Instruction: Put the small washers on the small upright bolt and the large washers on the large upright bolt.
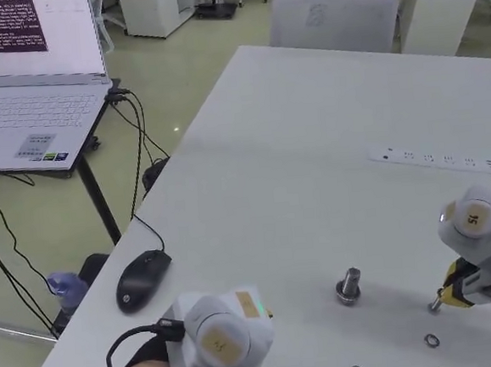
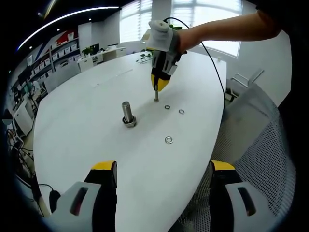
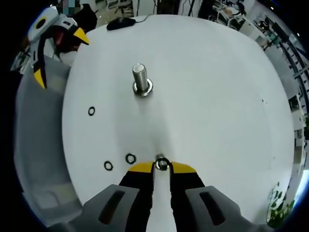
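The right gripper (image 3: 162,167), jaws nearly closed, pinched what appeared to be a small washer (image 3: 162,164) directly over the small upright bolt (image 2: 156,94), aligned for dropping it on. The left gripper (image 2: 163,169) hung back, jaws wide and empty. Three loose washers (image 3: 130,158) lay on the white table (image 3: 217,96), apart from the large upright bolt (image 3: 140,79).
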